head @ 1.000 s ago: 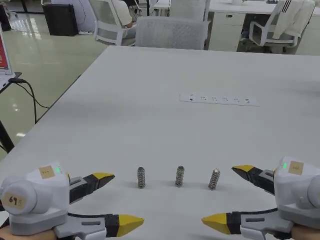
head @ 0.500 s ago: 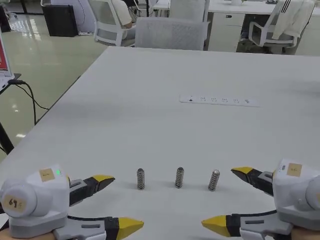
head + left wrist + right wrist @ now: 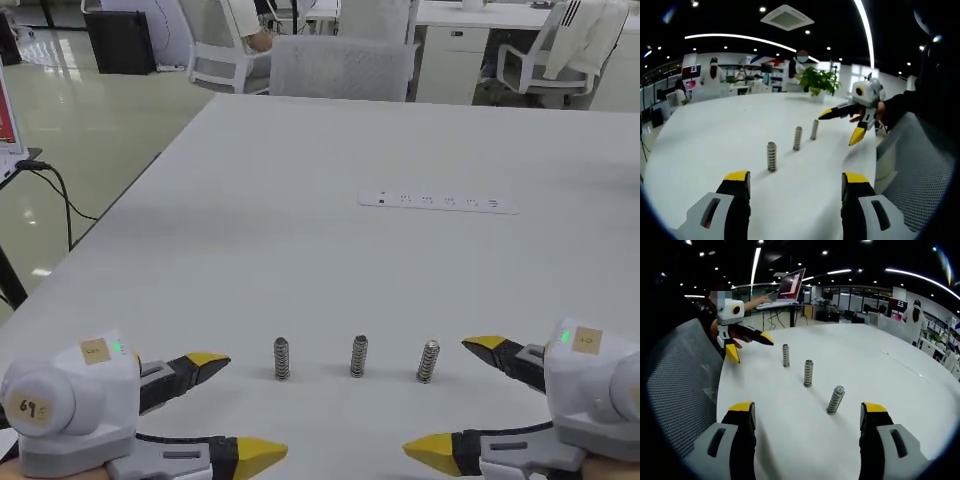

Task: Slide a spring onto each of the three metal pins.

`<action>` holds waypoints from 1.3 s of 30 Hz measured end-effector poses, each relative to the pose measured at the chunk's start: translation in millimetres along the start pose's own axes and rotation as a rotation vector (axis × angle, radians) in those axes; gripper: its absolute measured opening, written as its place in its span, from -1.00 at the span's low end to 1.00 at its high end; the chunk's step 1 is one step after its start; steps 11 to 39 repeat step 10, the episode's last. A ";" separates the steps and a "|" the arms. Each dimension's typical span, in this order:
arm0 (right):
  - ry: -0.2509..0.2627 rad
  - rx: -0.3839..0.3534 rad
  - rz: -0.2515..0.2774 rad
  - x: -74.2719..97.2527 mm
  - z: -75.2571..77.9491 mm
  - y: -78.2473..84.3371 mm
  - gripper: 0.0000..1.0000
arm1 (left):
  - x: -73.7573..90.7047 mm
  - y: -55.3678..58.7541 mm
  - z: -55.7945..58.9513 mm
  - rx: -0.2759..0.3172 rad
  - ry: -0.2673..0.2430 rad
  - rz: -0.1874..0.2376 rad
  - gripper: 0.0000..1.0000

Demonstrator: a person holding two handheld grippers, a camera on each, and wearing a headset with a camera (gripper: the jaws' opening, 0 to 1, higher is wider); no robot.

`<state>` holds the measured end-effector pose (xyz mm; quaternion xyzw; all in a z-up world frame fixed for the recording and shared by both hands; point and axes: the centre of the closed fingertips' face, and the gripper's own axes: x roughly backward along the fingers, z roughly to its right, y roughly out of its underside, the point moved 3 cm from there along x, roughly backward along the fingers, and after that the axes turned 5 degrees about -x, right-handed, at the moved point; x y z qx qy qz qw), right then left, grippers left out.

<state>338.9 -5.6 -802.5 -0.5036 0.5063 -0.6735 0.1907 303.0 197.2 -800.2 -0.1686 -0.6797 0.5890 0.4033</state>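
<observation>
Flanking three coiled metal springs (image 3: 359, 356) on smooth white table (image 3: 330, 250), left gripper (image 3: 238, 407) and right gripper (image 3: 452, 395), jaws wide apart, empty.

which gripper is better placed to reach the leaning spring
Right, likely: the right gripper is open beside the leaning spring at its end; the left gripper has the other two springs between.

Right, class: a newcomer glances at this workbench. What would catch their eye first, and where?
A row of three small springs stands near the front edge of the white table, the rightmost spring leaning a little. Flanking it, the left gripper and right gripper have their yellow-tipped jaws open, pointing inward at the row.
</observation>
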 end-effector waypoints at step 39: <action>0.001 -0.001 -0.001 0.2 0.1 0.2 0.72 | 0.4 0.3 0.3 0.001 -0.001 -0.001 0.40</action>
